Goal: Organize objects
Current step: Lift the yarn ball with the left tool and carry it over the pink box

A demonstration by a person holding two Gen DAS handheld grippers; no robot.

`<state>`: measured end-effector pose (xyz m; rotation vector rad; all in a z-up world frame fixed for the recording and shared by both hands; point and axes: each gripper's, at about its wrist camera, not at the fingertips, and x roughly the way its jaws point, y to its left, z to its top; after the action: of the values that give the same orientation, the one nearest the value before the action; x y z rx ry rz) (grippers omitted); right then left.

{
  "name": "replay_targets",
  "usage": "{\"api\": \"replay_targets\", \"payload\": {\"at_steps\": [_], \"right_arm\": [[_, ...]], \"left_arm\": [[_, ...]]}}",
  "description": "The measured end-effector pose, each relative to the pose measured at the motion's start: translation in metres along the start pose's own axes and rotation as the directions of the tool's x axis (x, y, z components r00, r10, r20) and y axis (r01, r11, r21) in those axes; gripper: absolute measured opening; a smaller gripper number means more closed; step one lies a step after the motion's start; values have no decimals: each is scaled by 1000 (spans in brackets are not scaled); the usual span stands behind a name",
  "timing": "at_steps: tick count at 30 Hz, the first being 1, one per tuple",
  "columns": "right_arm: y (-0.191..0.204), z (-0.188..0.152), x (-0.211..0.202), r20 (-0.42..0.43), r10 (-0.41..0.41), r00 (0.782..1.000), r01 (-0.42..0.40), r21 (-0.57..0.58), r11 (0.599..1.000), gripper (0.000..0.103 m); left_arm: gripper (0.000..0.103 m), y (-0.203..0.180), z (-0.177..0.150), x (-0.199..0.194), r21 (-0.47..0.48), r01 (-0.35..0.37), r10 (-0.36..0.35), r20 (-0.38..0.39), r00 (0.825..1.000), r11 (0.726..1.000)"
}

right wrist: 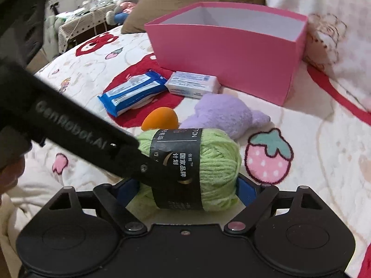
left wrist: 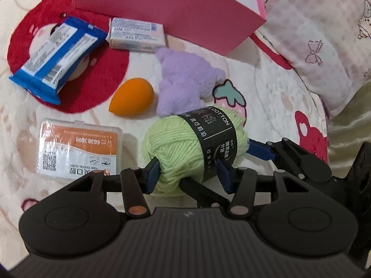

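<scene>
Both claws are clamped on the same green yarn ball [right wrist: 197, 164], left claw [left wrist: 189, 173] and right claw [right wrist: 187, 191] squeezing it just off the bed, so it could squish out short of the pink box [right wrist: 231, 53] ahead.

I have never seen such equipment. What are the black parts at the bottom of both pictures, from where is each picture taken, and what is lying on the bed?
The black parts are two hand-held grippers, tools with two fingers each; a person holds one in each hand. Each carries a camera looking forward along its fingers, so one picture comes from the left gripper, the other from the right gripper.

Both have their blue pads against one green yarn ball with a dark paper band, from different sides.

On the patterned blanket lie a blue packet, a small white box, an orange egg-shaped sponge, a purple plush toy and a clear plastic case. Behind them stands an open pink box; as far as its inside shows, it looks empty.
</scene>
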<state>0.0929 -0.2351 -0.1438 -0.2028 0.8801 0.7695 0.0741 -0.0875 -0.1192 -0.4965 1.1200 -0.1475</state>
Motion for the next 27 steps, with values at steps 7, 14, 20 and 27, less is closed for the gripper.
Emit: {"api": "replay_targets", "payload": {"at_steps": [7, 14, 20, 27], "right_arm": [[6, 4, -5, 10, 5, 1000, -5, 17, 1000, 80], [20, 1, -8, -9, -22, 1000, 22, -3, 1000, 62], [19, 6, -12, 9, -28, 1000, 28, 53, 998, 62], [28, 10, -25, 54, -14, 998, 10, 81, 997, 64]], "left_arm": [[50, -15, 3, -16, 158, -57, 41, 108, 993, 986], [49, -29, 2, -41, 270, -75, 25, 185, 982, 960], [50, -23, 5, -44, 266, -53, 13, 151, 988, 963], [50, -14, 12, -56, 263, -22, -1, 89, 996, 964]]}}
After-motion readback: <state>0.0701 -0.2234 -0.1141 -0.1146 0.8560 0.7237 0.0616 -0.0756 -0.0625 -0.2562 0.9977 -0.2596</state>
